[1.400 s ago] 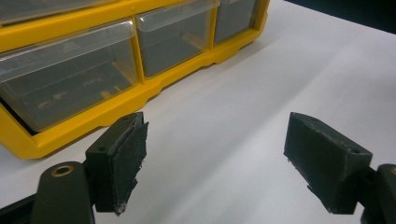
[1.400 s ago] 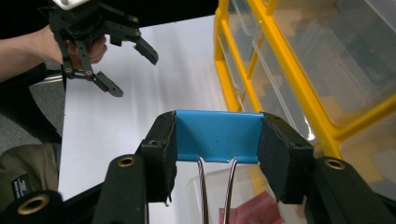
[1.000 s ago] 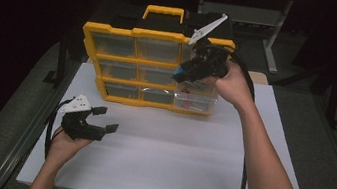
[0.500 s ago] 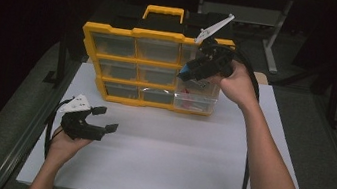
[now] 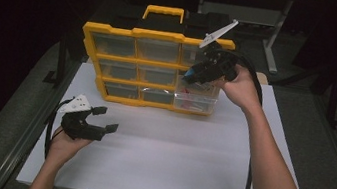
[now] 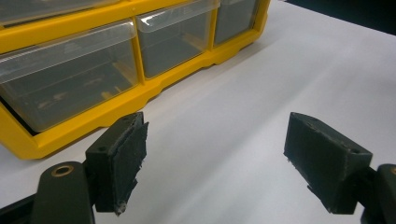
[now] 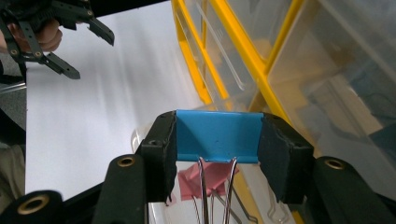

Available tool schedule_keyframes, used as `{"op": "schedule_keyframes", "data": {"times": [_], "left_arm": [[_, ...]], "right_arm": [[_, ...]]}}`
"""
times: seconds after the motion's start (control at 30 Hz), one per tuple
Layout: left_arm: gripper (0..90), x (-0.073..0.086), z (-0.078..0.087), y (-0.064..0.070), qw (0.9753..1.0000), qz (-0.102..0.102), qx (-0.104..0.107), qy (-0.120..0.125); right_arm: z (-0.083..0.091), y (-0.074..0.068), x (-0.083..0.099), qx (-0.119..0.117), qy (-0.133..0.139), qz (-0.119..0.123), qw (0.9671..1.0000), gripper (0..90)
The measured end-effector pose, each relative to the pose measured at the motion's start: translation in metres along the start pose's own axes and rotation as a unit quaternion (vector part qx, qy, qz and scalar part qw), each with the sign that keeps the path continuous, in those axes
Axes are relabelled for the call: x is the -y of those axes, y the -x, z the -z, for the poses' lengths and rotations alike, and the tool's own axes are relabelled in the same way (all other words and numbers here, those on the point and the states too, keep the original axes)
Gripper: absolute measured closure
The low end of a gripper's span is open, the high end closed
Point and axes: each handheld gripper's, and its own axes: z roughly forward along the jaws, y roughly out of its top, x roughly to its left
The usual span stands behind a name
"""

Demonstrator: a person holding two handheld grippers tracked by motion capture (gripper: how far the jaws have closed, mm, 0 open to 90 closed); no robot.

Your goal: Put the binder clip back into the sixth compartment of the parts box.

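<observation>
Blue binder clip clamped between tool pads, above open drawer.

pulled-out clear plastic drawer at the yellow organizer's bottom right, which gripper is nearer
Right. The right gripper hovers just above the pulled-out clear plastic drawer, clamping a blue binder clip; the left gripper rests open, far off over the white tabletop.

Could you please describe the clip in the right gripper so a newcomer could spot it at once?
Find the yellow drawer organizer. At its pulled-out bottom-right drawer, the right gripper clamps a blue binder clip; the clip below it is pink.

organizer cut off, drawer contents blurred
</observation>
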Motion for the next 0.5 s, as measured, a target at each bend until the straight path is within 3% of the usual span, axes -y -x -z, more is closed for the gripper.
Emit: {"op": "schedule_keyframes", "data": {"times": [0.5], "left_arm": [[20.7,0.000,-0.001,0.000,1.0000,0.003,0.001,0.001]], "right_arm": [[-0.001,0.006,0.016,0.000,-0.003,-0.013,0.9999,46.8]]}}
